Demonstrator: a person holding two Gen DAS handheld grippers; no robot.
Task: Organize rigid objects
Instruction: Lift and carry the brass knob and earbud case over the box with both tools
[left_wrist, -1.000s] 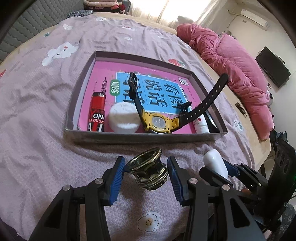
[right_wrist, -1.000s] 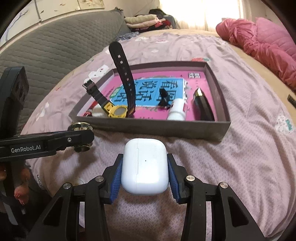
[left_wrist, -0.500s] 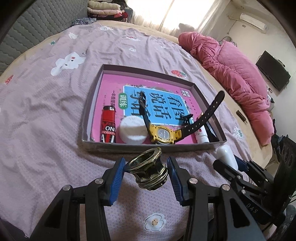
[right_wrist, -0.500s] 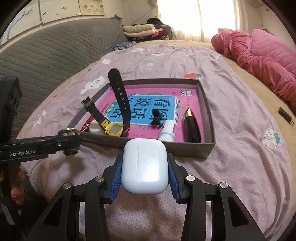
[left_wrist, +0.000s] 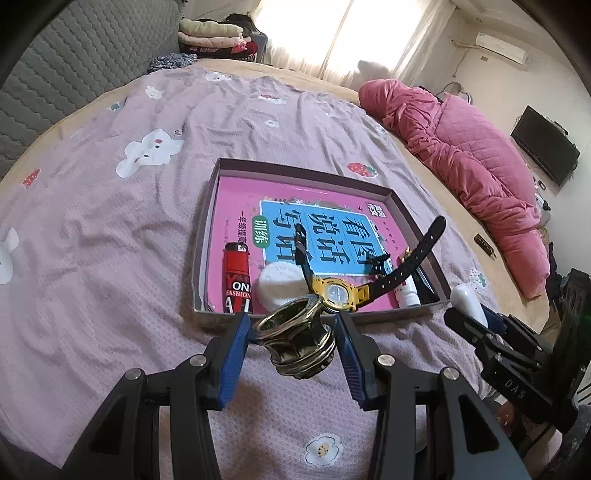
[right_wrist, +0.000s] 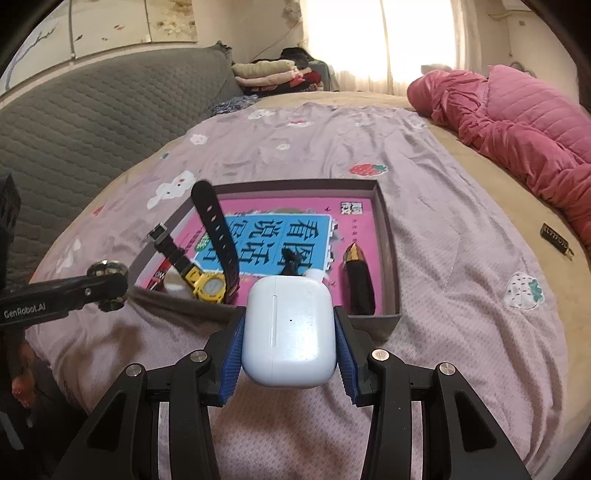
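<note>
My left gripper (left_wrist: 293, 326) is shut on a brass threaded fitting (left_wrist: 297, 341), held above the bedspread just short of the box. My right gripper (right_wrist: 290, 328) is shut on a white earbud case (right_wrist: 290, 330), also in front of the box. The shallow grey box (left_wrist: 207, 236) (right_wrist: 389, 236) lies on the bed with a pink book as its floor. In it are a yellow watch with black straps (left_wrist: 334, 293) (right_wrist: 208, 286), a red lighter (left_wrist: 236, 280), a white round lid (left_wrist: 282, 282), a small white bottle (left_wrist: 408, 293) and a black pen-shaped item (right_wrist: 358, 277).
A purple bedspread with cartoon prints (left_wrist: 110, 229) covers the bed. A pink quilt (left_wrist: 469, 177) is heaped along the right edge. A small dark tag (right_wrist: 556, 240) lies on the tan sheet at right. A grey padded headboard (right_wrist: 74, 118) and folded clothes (right_wrist: 269, 74) stand behind.
Both grippers have risen and drawn back from the box while still gripping their objects; the box looks smaller and farther now, and more of the room shows.
</note>
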